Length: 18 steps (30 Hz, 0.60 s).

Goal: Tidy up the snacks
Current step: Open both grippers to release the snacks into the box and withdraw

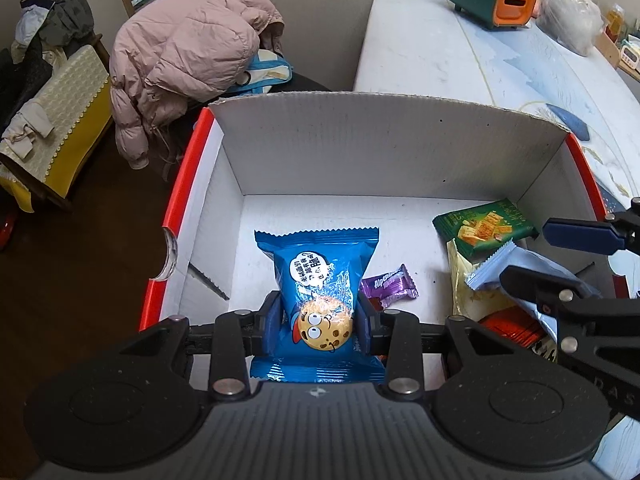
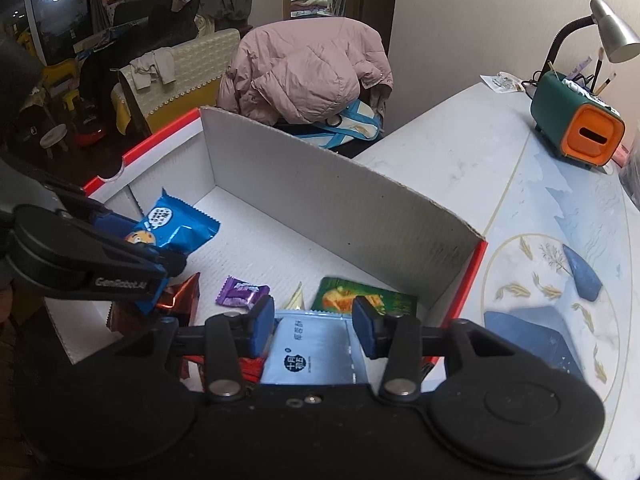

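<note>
While the left gripper pinches the blue cookie packet above the white cardboard box, it should lower fully before letting go; the right gripper clasps a pale-blue sachet there.

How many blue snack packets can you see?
2. A bright blue cookie packet sits in the left hand-held gripper; a pale blue packet lies in the right hand-held gripper. Others may hide underneath.
</note>
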{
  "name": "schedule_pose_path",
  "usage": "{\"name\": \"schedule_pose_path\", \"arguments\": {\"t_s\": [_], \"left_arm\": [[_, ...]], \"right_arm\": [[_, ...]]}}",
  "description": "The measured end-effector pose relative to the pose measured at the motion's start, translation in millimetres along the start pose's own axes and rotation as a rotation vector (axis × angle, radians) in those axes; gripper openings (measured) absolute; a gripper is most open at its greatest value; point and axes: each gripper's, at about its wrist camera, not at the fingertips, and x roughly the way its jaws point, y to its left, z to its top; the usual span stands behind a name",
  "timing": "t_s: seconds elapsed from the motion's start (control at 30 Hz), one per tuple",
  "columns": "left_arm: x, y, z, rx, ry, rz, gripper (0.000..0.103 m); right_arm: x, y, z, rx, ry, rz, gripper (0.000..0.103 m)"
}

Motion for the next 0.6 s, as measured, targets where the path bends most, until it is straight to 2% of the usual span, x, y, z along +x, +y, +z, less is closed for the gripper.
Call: {"name": "schedule_pose_path", "arguments": {"t_s": [0.13,0.23,0.27,0.53,0.6], "left_arm": [[0,-2,0,0.002,-0.001,-0.009,0.039],[-3,-3,-1,-0.005,-0.02,-0.016,0.052],[-5,-4,-2,-0.007,-0.027,-0.018,0.053],[-24,-9,-8,-0.014,-0.07,-0.047,0.054],[-31,-10,-9,-0.016,-0.086,-0.056,0.054]], "right_arm": [[-4,0,-1,0.009,-0.008,0.012,0.046],[-8,0,-2,0.014,-0.016,0.02,0.049],[-9,0,-2,0.016,-0.019,0.02,0.05],[-23,-4,-4,0.044,-0.051,0.04,0.054],[-29,-4,-6,0.048,-0.064,0.041,0.06]]}}
